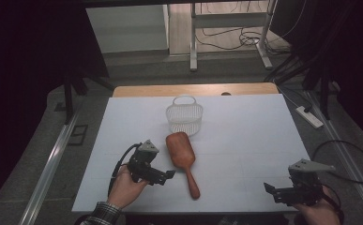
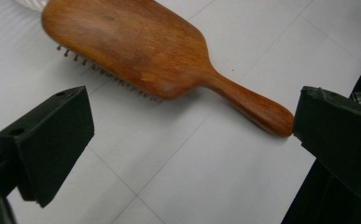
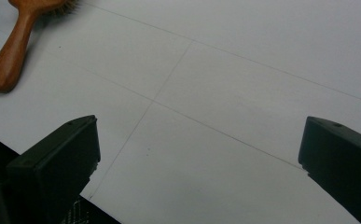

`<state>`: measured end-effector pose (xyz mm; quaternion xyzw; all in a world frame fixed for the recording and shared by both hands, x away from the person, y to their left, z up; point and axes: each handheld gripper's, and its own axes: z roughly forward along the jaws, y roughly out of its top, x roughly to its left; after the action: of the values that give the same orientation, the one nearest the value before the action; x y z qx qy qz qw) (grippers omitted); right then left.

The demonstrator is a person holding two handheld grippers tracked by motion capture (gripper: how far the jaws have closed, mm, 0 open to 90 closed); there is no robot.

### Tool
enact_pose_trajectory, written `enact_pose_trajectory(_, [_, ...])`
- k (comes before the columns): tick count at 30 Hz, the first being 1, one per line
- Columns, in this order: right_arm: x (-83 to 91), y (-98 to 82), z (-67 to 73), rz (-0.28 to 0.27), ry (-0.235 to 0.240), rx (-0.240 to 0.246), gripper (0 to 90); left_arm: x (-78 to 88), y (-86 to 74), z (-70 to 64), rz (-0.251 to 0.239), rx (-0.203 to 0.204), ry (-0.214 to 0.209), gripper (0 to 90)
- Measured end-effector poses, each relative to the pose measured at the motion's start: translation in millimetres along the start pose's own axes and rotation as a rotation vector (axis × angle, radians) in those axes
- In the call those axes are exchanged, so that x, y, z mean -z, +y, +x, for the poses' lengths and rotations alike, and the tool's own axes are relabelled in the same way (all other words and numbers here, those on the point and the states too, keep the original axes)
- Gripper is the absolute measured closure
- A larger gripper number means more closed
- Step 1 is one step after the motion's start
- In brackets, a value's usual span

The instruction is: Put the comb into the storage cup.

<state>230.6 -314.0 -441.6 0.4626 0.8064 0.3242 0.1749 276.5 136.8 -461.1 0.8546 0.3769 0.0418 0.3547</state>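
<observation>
Hairbrush (image 2: 136,49) head — top edge cropped

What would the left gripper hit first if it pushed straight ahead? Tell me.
Most likely the wooden hairbrush: the open left gripper points at its handle and bristled head. Depth is unclear.

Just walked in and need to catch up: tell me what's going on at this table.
A person holds a gripper in each hand. The left gripper, jaws open, points at the brown wooden paddle hairbrush lying bristles-down on the white table before a white wire basket. The right gripper waits open near the table's corner.
</observation>
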Motion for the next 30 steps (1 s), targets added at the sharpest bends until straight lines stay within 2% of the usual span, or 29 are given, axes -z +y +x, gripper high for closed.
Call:
enact_pose_trajectory(12, [-0.3,0.1,0.4,0.003,0.003,0.007,0.0,-14.6,12.5,-3.4,0.030,-0.025,-0.016,0.1])
enact_pose_trajectory(18, [-0.5,0.1,0.4,0.005,0.004,0.008,0.0,-20.2,18.3,-5.3,0.028,-0.030,-0.026,0.1])
enact_pose_trajectory(30, [-1.0,0.2,0.5,0.009,0.003,0.008,0.0,-32.8,30.1,-10.1,0.045,-0.072,-0.039,0.1])
